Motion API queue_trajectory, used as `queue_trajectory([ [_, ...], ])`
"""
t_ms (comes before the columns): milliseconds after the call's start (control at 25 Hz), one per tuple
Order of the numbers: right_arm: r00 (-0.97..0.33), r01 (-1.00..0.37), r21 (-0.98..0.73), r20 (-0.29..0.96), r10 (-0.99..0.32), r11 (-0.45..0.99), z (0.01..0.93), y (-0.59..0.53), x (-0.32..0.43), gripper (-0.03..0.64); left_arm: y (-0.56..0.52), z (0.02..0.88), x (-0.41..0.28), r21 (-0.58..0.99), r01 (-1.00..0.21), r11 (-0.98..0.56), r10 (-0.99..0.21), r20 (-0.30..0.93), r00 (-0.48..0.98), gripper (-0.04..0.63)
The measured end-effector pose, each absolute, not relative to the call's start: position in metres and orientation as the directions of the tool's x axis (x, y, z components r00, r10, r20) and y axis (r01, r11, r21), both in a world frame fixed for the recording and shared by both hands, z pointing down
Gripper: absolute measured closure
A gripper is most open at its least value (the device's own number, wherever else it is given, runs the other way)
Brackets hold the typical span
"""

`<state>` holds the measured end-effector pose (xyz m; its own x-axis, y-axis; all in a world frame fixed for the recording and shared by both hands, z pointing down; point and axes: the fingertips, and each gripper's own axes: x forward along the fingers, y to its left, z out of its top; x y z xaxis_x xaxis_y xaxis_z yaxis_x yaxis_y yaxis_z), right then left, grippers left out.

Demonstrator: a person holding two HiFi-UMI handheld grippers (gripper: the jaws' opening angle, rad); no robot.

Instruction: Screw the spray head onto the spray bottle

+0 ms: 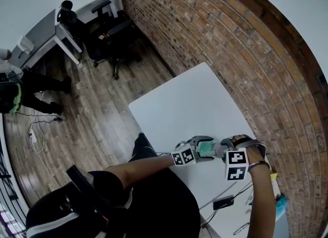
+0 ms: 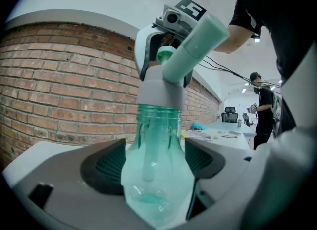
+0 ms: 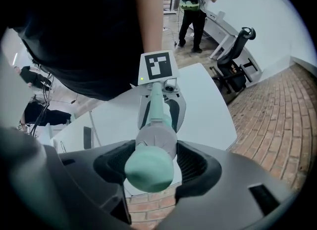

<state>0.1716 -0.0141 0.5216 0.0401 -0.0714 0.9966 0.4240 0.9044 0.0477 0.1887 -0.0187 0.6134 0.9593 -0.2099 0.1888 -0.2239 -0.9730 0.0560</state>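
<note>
The person stands at the near end of a white desk [image 1: 189, 99] that runs along a brick wall [image 1: 230, 42], with both arms reaching in over the desk top. Between the two hands sits the spray bottle [image 2: 156, 140], a see-through teal bottle with a thin tube visible inside it.

The left gripper [image 2: 154, 162] has the bottle's lower body pinched between its dark ribbed pads [image 2: 106, 162], one on each side, and the bottle stands upright in that grip. In the head view it shows as a small teal shape over the desk's near part, between the two marker cubes; whether its base touches the desk cannot be told.

On the bottle's neck sits the spray head [image 2: 161, 88] — a grey collar with a pale teal nozzle that slants up and to the right in the left gripper view. The collar covers the bottle's mouth and lines up with the neck.

The right gripper [image 3: 154, 162] comes down on the spray head from above. In the right gripper view the rounded teal top of the head fills the middle, and the grey collar just behind it is clamped between the two pads, touching both. Beyond it, the same view shows the left gripper with its marker cube [image 3: 159, 66] facing the camera.

Farther off, across a wooden floor [image 1: 102, 109], there is a black office chair [image 1: 110, 27], and a person [image 3: 195, 1] stands by another desk.
</note>
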Motion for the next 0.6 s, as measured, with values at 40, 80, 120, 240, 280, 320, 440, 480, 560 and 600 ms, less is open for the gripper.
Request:
queue_trajectory([
  [40,0.039,0.417,0.045,0.997,-0.067,0.908,0.522,-0.014,0.171,0.356,-0.019,0.613,0.188,0.055,-0.225,-0.973,-0.211,0.186,0.96,0.242],
  [80,0.038,0.405,0.042,0.997,-0.062,0.913,0.522,-0.014,0.171,0.356,-0.019,0.613,0.188,0.055,-0.225,-0.973,-0.212,0.183,0.96,0.242],
  [120,0.037,0.386,0.037,0.998,-0.055,0.922,0.522,-0.014,0.17,0.356,-0.019,0.612,0.188,0.053,-0.224,-0.973,-0.211,0.181,0.961,0.242],
  [240,0.03,0.312,0.012,0.999,-0.022,0.95,0.523,-0.014,0.169,0.356,-0.019,0.606,0.188,0.04,-0.213,-0.976,-0.203,0.181,0.962,0.242],
  [280,0.028,0.296,0.005,0.999,-0.014,0.955,0.522,-0.014,0.169,0.356,-0.019,0.605,0.188,0.039,-0.212,-0.976,-0.202,0.181,0.963,0.242],
  [320,0.026,0.283,0.002,1.0,-0.009,0.959,0.522,-0.013,0.169,0.356,-0.019,0.606,0.188,0.041,-0.214,-0.976,-0.203,0.182,0.962,0.242],
  [440,0.008,0.234,0.002,1.0,-0.004,0.972,0.523,-0.014,0.17,0.356,-0.018,0.616,0.188,0.059,-0.223,-0.973,-0.208,0.194,0.959,0.242],
  [480,0.003,0.218,0.001,1.0,-0.002,0.976,0.523,-0.014,0.17,0.355,-0.018,0.617,0.189,0.059,-0.225,-0.973,-0.209,0.196,0.958,0.242],
  [560,-0.006,0.189,-0.002,1.0,0.003,0.982,0.524,-0.014,0.17,0.354,-0.018,0.614,0.189,0.051,-0.225,-0.973,-0.211,0.193,0.958,0.242],
  [600,-0.009,0.178,-0.004,1.0,0.006,0.984,0.523,-0.014,0.17,0.354,-0.018,0.613,0.189,0.05,-0.224,-0.973,-0.211,0.191,0.959,0.242],
])
